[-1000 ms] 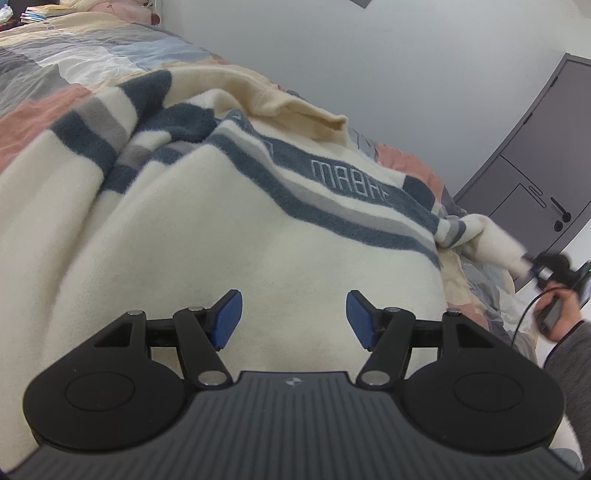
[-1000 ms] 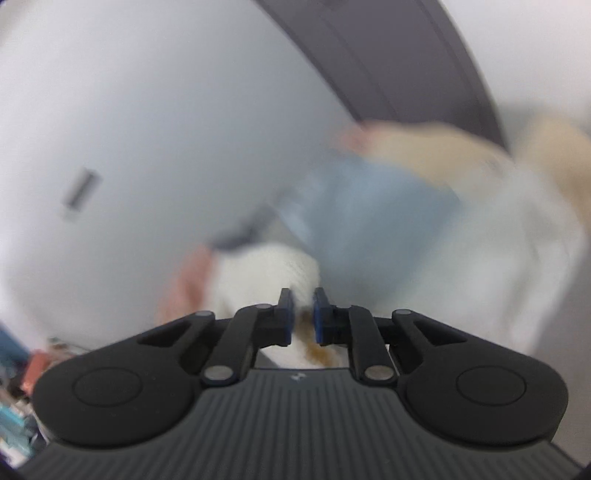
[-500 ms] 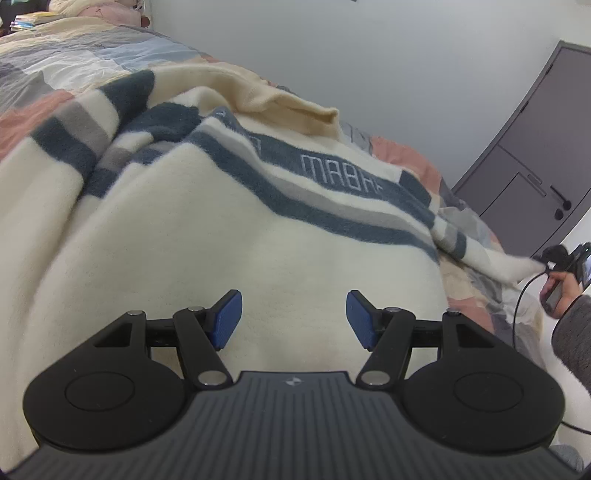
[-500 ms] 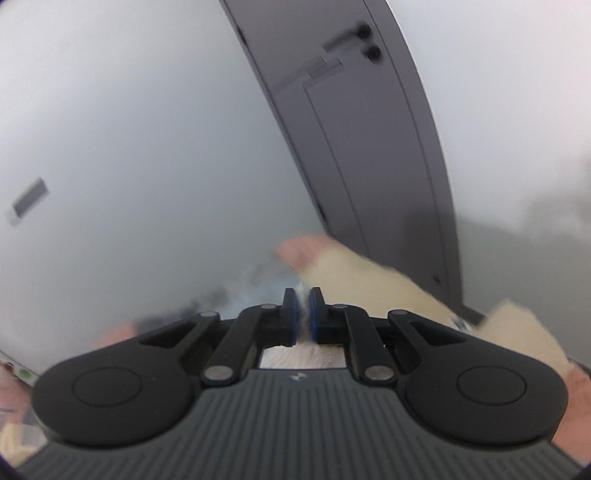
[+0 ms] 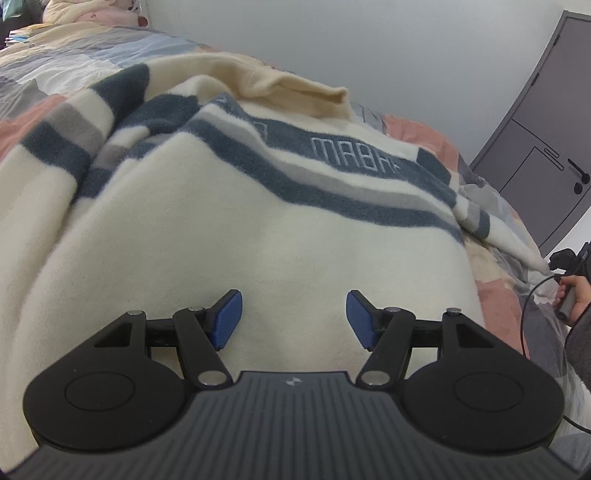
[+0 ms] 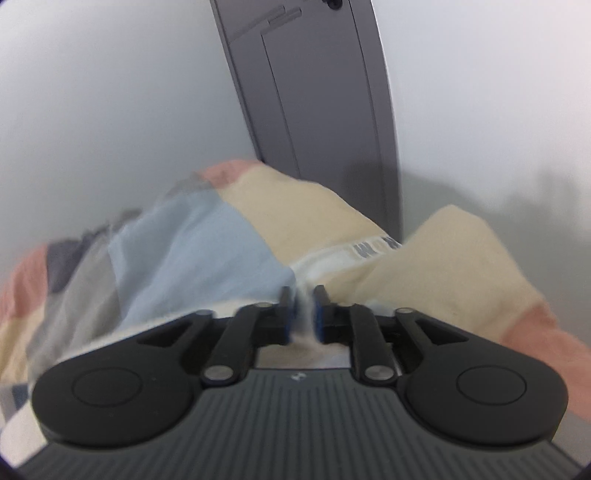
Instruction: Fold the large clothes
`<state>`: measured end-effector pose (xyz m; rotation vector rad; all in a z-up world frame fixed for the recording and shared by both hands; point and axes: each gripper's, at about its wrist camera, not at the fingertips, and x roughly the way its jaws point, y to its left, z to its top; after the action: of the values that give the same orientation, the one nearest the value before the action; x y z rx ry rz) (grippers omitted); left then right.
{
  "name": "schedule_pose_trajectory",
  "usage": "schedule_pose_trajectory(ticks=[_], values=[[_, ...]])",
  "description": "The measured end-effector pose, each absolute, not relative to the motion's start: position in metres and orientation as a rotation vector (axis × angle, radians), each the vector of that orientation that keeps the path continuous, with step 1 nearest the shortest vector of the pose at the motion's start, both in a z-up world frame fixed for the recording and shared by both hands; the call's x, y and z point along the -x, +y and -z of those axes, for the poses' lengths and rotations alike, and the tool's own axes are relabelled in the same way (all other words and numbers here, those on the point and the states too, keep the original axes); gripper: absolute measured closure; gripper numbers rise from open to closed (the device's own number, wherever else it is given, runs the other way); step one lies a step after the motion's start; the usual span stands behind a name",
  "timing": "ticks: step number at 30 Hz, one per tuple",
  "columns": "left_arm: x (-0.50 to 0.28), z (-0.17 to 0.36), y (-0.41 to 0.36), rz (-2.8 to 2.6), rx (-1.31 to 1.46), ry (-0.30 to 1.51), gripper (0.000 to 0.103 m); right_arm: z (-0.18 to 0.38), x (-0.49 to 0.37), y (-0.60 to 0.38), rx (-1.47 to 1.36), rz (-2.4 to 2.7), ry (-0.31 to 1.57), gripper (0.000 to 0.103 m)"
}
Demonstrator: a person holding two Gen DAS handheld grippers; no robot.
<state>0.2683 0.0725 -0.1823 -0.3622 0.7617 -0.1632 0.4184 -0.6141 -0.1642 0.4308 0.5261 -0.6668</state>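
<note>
A cream fleece sweater (image 5: 258, 221) with navy and grey stripes lies spread on the bed. My left gripper (image 5: 293, 319) hovers just over its plain cream body, open, with nothing between its blue pads. The sweater's right sleeve (image 5: 517, 251) stretches out to the right, down to my right gripper (image 5: 565, 258), which a hand (image 5: 576, 299) holds at the bed's edge. In the right wrist view, the right gripper (image 6: 303, 314) has its jaws opening, a narrow gap between them. A blurred strip of pale sleeve cloth (image 6: 304, 325) still sits in that gap.
A patchwork quilt (image 5: 55, 62) in pink, blue, grey and cream covers the bed (image 6: 192, 243). A grey door (image 5: 546, 155) stands beyond the bed's right end (image 6: 314, 110). Pillows (image 5: 74, 14) lie at the far left. A black cable (image 5: 532, 306) hangs by the hand.
The right gripper swung down from facing the wall and door to the quilt, and its jaws parted. The sleeve sank from a raised position onto the bed. The left gripper crept slightly forward.
</note>
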Motion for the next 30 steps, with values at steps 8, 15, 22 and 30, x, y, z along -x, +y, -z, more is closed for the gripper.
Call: schedule_pose_trajectory(ticks=[8,15,22,30], values=[[-0.255,0.158,0.081,0.207,0.401,0.683,0.035,0.103,-0.379,-0.528,-0.306,0.513,0.551,0.044],[-0.222,0.140,0.079,0.266,0.414,0.636,0.035,0.038,-0.335,-0.431,-0.337,0.275,0.533,0.044],[-0.193,0.129,0.080,0.315,0.472,0.619,0.035,0.007,-0.287,-0.345,-0.393,0.042,0.555,0.044],[-0.174,0.125,0.077,0.402,0.506,0.602,0.035,0.051,-0.216,-0.294,-0.571,-0.128,0.611,0.044]])
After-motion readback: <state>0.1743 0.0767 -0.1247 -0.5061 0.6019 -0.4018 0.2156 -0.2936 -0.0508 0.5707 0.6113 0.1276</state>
